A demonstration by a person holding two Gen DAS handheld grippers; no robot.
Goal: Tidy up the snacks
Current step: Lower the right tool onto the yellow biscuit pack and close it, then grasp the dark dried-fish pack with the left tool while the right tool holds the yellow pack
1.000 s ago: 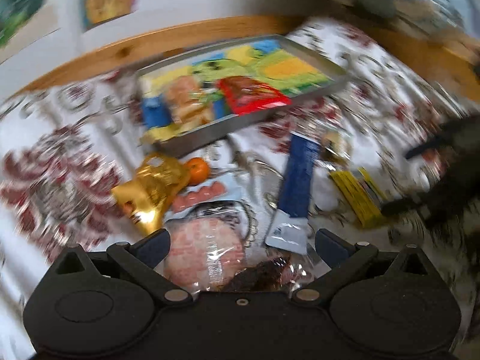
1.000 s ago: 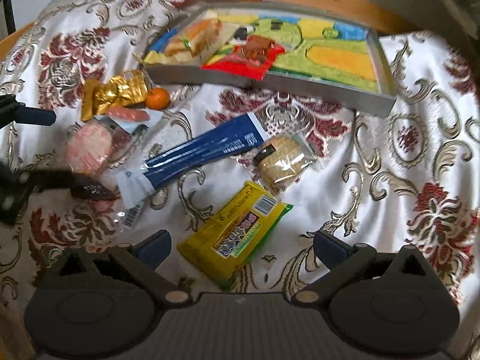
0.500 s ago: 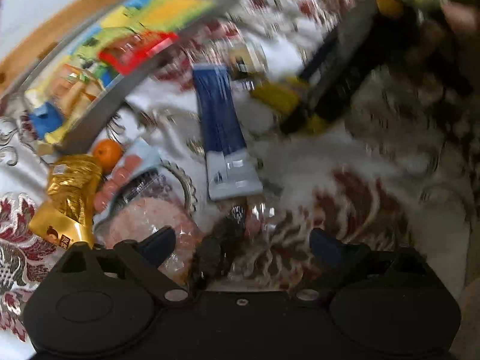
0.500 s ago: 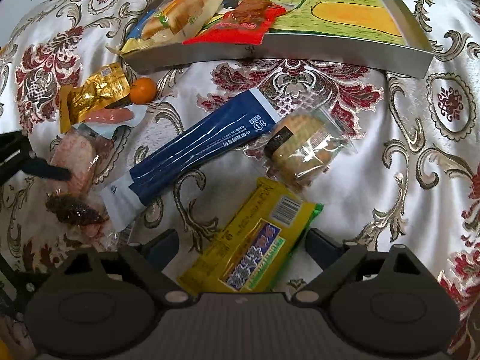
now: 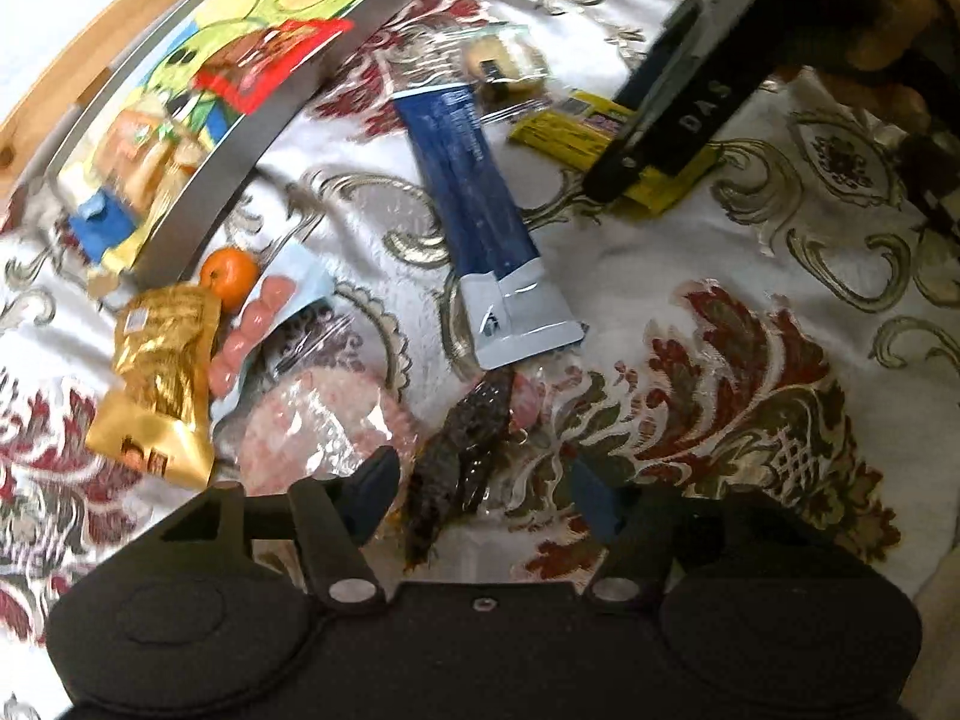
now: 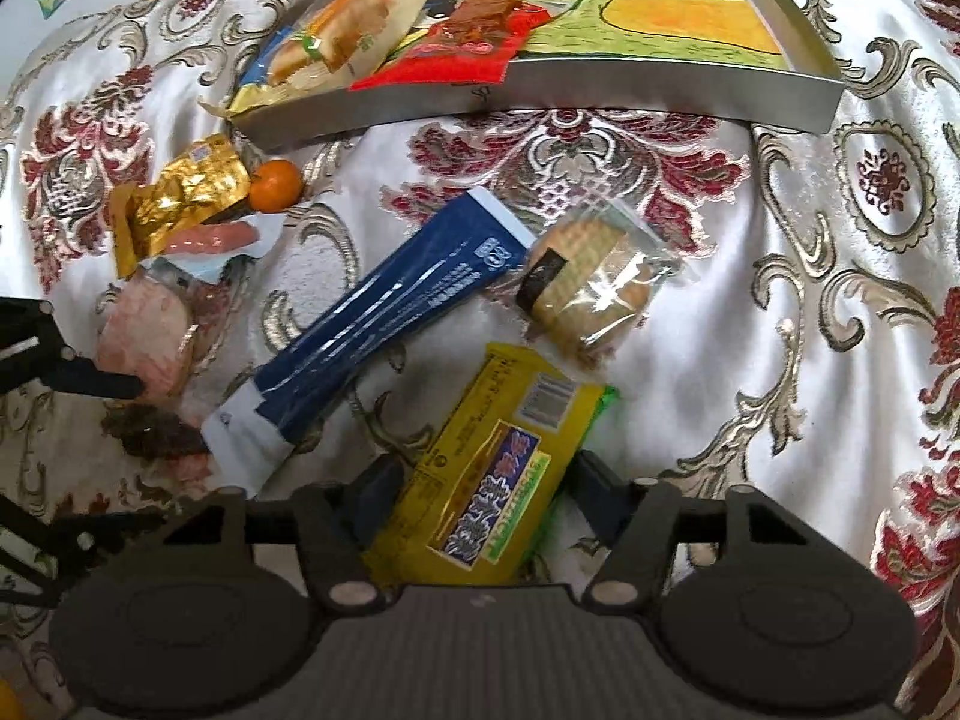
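Note:
A yellow snack packet (image 6: 492, 468) lies flat on the patterned cloth. My right gripper (image 6: 486, 498) is shut on its two long sides. In the left wrist view, a clear bag of dark dried snack (image 5: 462, 456) lies between the fingers of my left gripper (image 5: 483, 498). The gripper is open, with the jaws narrowed around the bag. A metal tray (image 6: 600, 102) with a coloured drawing inside holds a sandwich-cake packet (image 6: 336, 42) and a red packet (image 6: 474, 42).
Loose on the cloth are a long blue packet (image 6: 390, 324), a bagged biscuit (image 6: 588, 288), a gold packet (image 6: 180, 198), a mandarin (image 6: 275, 185), pink sausages (image 6: 210, 237) and a round pink snack (image 6: 150, 342). A wooden edge (image 5: 90, 54) runs behind the tray.
Both grippers came down and forward and narrowed their jaws. The left moved over the dark snack bag. The right closed in on the yellow packet. The snacks stayed where they were.

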